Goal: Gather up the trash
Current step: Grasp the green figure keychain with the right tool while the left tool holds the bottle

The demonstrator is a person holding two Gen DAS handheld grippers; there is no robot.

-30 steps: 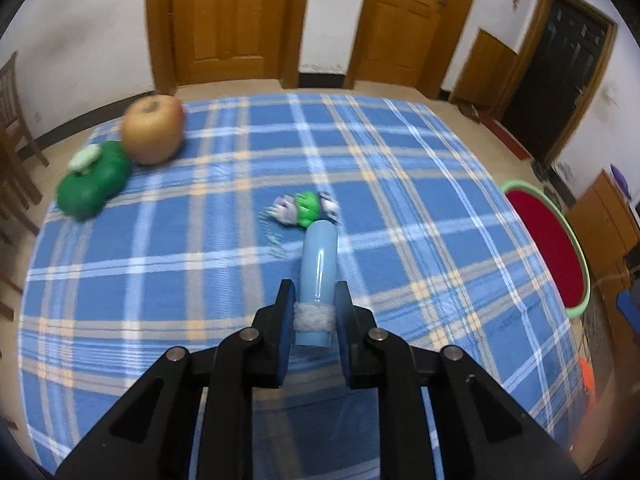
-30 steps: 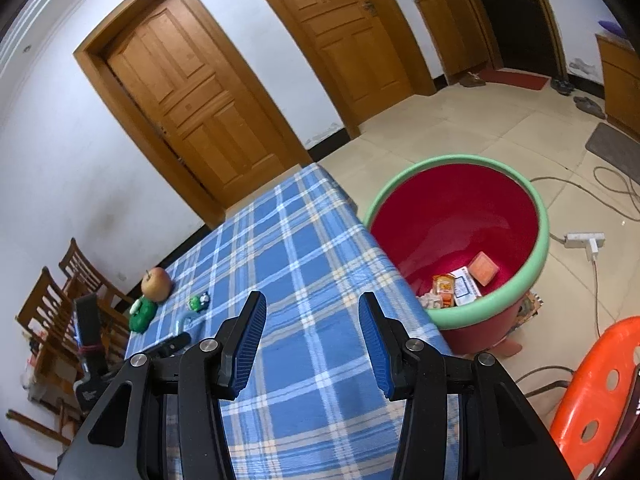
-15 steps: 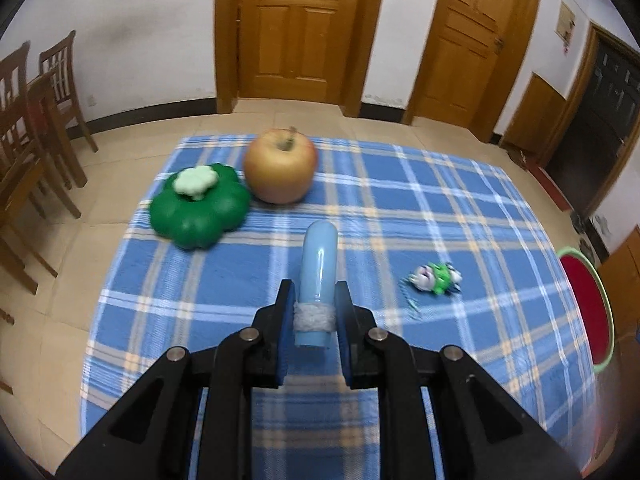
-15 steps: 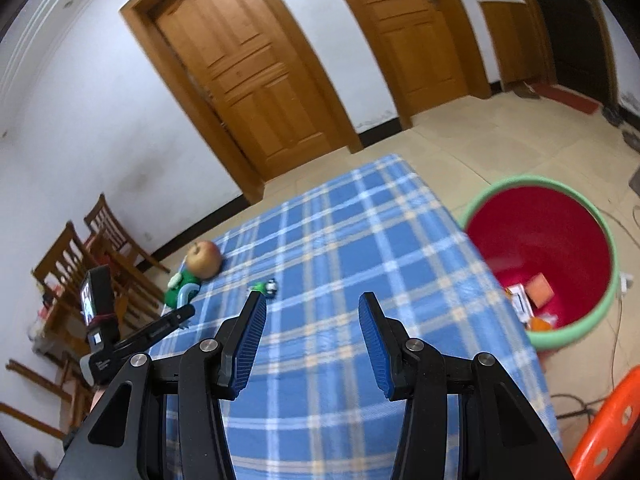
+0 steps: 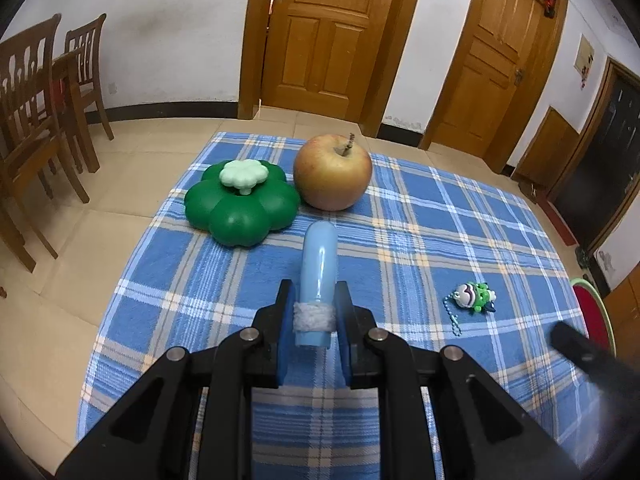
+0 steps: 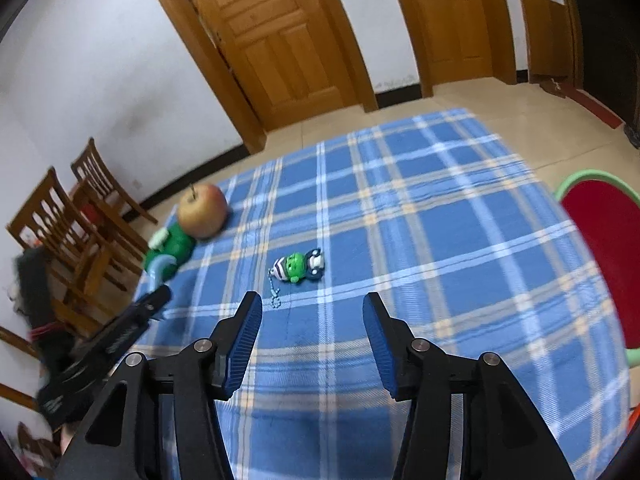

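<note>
My left gripper (image 5: 314,292) is shut on a light-blue tube (image 5: 319,252) with a white band, held above the blue plaid tablecloth (image 5: 420,240). Beyond the tube's tip sit a green flower-shaped container (image 5: 240,208) and an apple (image 5: 332,172). A small green and white keychain toy (image 5: 476,296) lies to the right. In the right wrist view my right gripper (image 6: 312,304) hovers just short of the keychain toy (image 6: 298,268). Its jaws are opening and nothing is between them. The left gripper (image 6: 160,296) with the tube (image 6: 158,266) shows at the left, blurred.
A red bin with a green rim (image 6: 576,178) stands on the floor off the table's right side, also seen as the bin (image 5: 592,312) in the left wrist view. Wooden chairs (image 5: 36,120) stand left of the table. Wooden doors (image 5: 324,32) line the far wall.
The left view swung from the keychain toy to the apple and green container, tube still held. The right gripper swung from the bin to above the table near the toy, jaws slightly wider.
</note>
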